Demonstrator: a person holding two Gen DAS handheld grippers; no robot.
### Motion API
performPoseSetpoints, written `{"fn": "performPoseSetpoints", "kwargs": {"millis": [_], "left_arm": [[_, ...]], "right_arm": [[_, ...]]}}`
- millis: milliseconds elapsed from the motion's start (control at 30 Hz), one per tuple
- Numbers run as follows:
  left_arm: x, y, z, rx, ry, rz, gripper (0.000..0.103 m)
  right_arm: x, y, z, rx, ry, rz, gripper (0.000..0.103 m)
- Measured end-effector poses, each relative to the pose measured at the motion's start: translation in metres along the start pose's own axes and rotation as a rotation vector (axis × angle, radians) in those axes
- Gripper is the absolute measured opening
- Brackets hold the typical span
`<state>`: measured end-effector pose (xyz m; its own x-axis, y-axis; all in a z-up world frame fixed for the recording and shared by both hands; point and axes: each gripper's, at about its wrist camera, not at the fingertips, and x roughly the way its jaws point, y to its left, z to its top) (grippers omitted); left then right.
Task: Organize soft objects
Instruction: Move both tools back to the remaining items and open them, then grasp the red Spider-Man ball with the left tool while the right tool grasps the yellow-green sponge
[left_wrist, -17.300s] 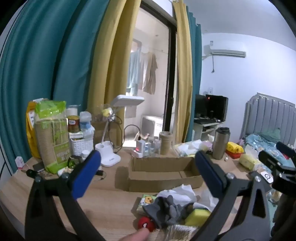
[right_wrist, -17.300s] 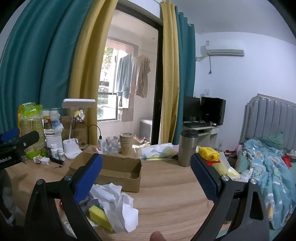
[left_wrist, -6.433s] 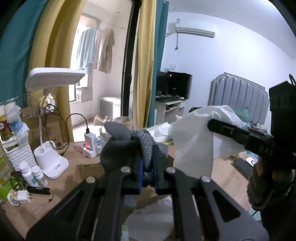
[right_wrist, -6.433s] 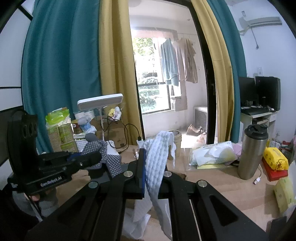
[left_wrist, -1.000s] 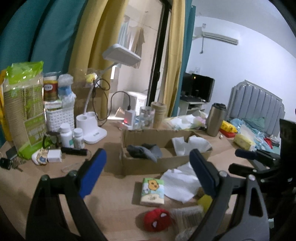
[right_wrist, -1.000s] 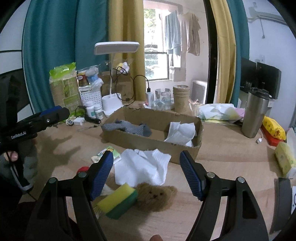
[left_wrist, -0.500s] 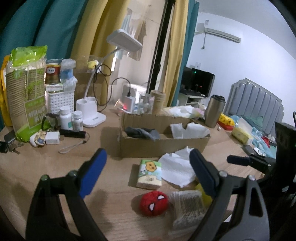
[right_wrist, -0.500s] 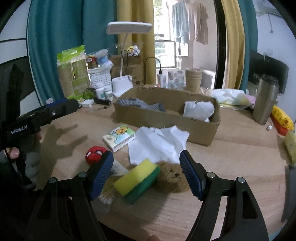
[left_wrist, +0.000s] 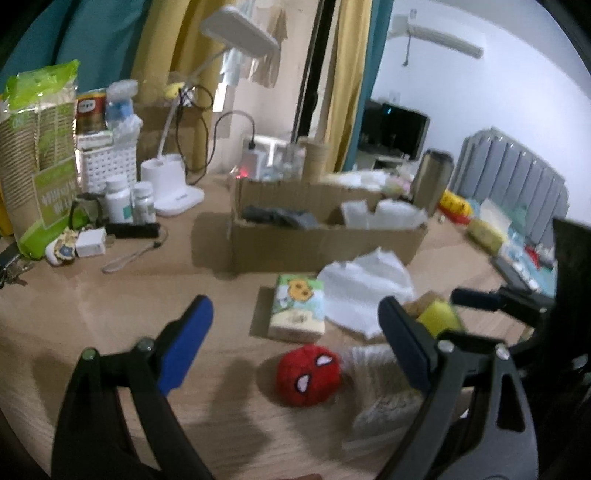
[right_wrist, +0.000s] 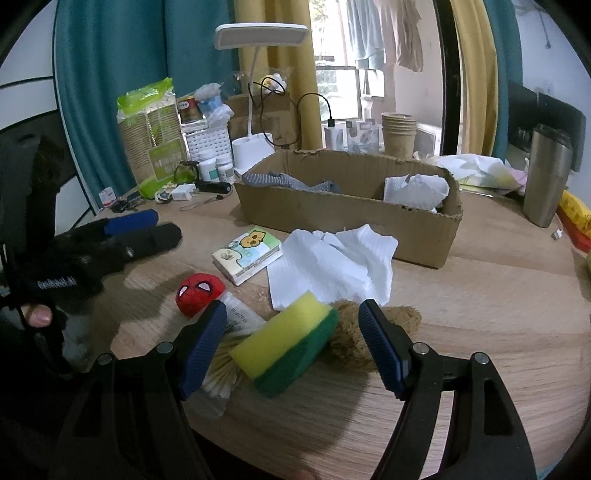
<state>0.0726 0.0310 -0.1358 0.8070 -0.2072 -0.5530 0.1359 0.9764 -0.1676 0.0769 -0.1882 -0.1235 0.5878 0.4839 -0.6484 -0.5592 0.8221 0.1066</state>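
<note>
Soft items on wooden surface (right_wrist: 498, 266), both grippers spread, empty.
Left gripper (left_wrist: 295, 343), marked "GenRobot.AI", over red spider-mask ball (left_wrist: 308, 374); right gripper (right_wrist: 291, 345) straddling yellow-green sponge (right_wrist: 286, 345), teddy (right_wrist: 347, 332) at 1 o'clock. Lower than a second ago; grey glove (right_wrist: 280, 181) and cloth stay in cardboard box (right_wrist: 332, 214).

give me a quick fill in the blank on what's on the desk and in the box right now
1. The cardboard box holds a grey cloth at one end and a crumpled ____ cloth at the other.
2. The sponge between the right gripper's fingers is yellow on top and ____ underneath.
3. The round red toy has a ____ face.
4. Both the left gripper and the right gripper are ____.

Missing words: white; green; Spider-Man; open
</note>
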Motion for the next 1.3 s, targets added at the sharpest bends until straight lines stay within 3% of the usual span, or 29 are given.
{"fn": "performPoseSetpoints", "kwargs": {"millis": [333, 533, 900, 1300], "left_arm": [[0.024, -0.011, -0.016, 0.09, 0.14, 0.058, 0.092], [0.031, -0.016, -0.02, 0.134, 0.18, 0.089, 0.091], [0.041, -0.009, -0.024, 0.154, 0.206, 0.17, 0.091], [0.043, -0.024, -0.027, 0.206, 0.23, 0.092, 0.055]], "right_arm": [[0.004, -0.001, -0.003, 0.006, 0.008, 0.014, 0.072], [0.007, 0.001, -0.004, 0.001, 0.014, 0.023, 0.06], [0.009, 0.0, -0.004, 0.012, 0.012, 0.046, 0.054], [0.013, -0.002, -0.006, 0.021, 0.02, 0.053, 0.054]]}}
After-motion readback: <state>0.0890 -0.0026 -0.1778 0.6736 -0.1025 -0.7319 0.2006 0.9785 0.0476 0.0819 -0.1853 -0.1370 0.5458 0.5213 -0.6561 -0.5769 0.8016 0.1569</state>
